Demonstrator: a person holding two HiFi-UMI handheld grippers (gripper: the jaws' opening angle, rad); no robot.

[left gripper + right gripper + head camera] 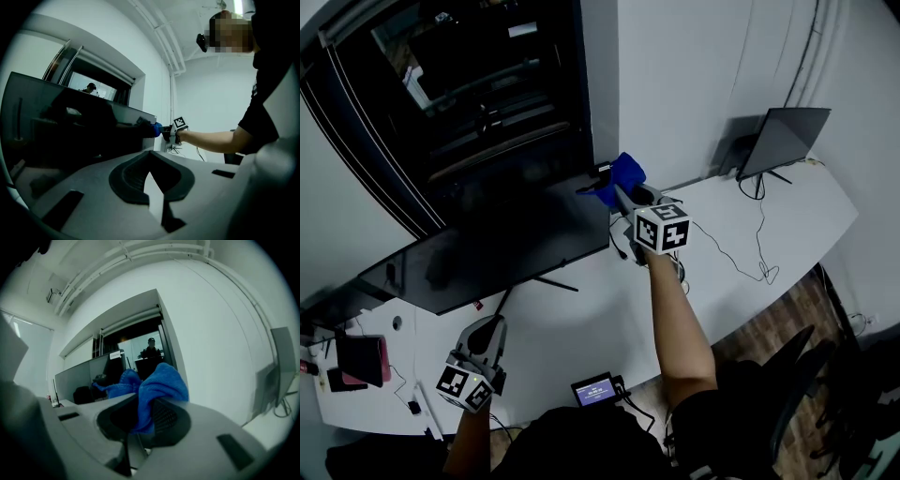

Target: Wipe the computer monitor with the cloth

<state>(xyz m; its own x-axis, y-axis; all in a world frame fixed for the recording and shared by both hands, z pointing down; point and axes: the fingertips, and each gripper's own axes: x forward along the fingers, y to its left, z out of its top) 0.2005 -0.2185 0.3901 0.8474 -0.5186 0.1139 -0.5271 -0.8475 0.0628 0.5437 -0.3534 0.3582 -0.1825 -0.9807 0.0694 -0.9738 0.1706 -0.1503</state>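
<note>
A wide dark monitor (497,248) stands on the white desk (581,328) in the head view. My right gripper (623,197) is shut on a bunched blue cloth (622,175), held at the monitor's upper right corner. The right gripper view shows the cloth (157,385) pinched between the jaws of the right gripper (140,404) and spilling above them. My left gripper (492,330) hovers low near the desk's front left, apart from the screen, jaws together with nothing in them. From the left gripper (150,157) I see the monitor (70,126) and the cloth (154,130) at its far end.
A second dark screen (783,139) stands at the desk's back right, with cables (741,258) trailing across the top. A small lit device (595,389) sits at the front edge, and a dark and red item (361,359) lies far left. A dark window (469,84) is behind the monitor.
</note>
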